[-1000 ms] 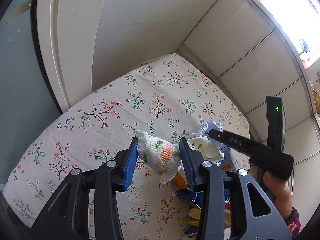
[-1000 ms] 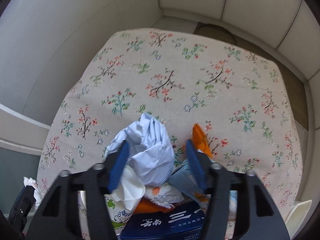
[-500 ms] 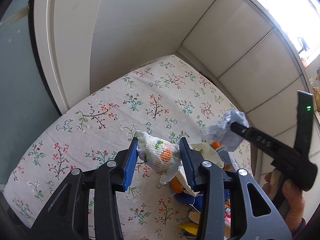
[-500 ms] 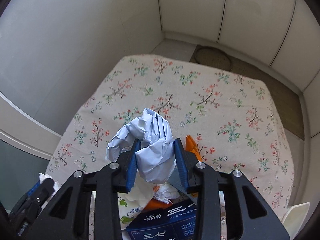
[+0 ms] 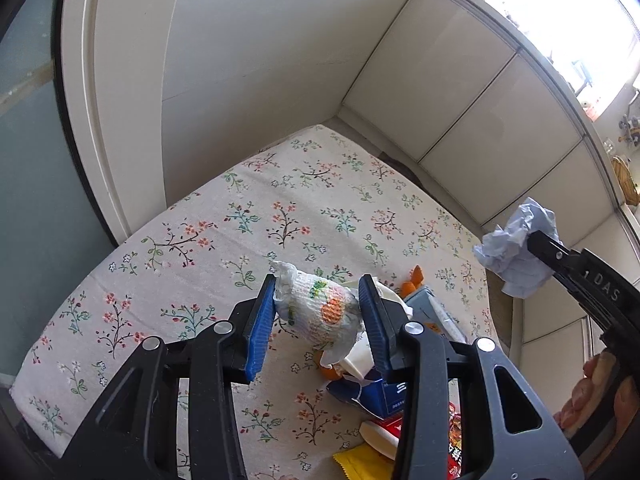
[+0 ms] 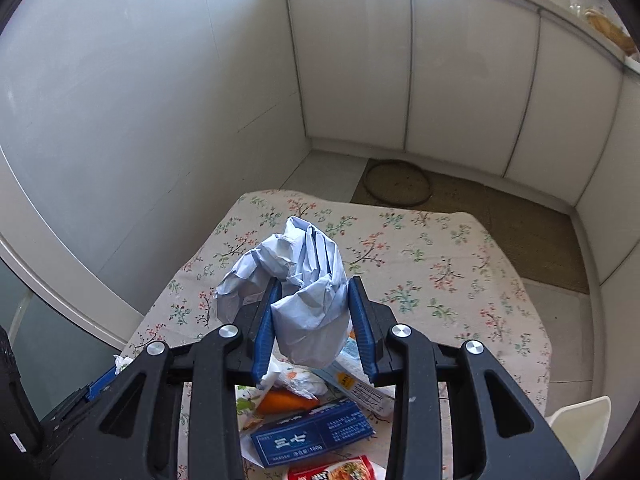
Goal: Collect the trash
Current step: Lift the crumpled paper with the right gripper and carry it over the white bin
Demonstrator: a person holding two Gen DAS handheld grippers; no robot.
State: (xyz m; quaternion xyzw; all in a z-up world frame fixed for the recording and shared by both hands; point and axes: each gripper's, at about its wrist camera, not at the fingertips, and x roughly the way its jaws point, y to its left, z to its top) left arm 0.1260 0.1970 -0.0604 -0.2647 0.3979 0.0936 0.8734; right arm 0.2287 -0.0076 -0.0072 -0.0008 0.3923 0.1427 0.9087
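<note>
Left wrist: my left gripper (image 5: 318, 314) is clamped on a crumpled printed paper towel wad (image 5: 320, 312), same grip as a second ago, held above the floral tablecloth (image 5: 240, 216). What changed: my right gripper (image 5: 538, 246) was down at the pile a second ago; now it's high at the right edge, carrying a pale blue crumpled paper ball (image 5: 516, 252) clear of the table. So both hands are loaded, and I judge the next step is a drop-off. Leftover trash sits under and right of the wad: blue carton (image 5: 394, 394), orange scrap (image 5: 414, 280), yellow wrapper (image 5: 360, 462).

Right wrist: right gripper (image 6: 314, 318) jaws narrowed onto the paper ball (image 6: 304, 288), which bulges above the pads; a second ago they stood wide around it. The table looks farther below, so I've lifted.

This view adds what the left misses: the blue carton (image 6: 312, 434) face with white characters, a red snack packet (image 6: 340, 470), a white container edge (image 6: 584, 428) at lower right, possibly the bin, can't confirm. The left view alone shows the paper towel wad held properly.
</note>
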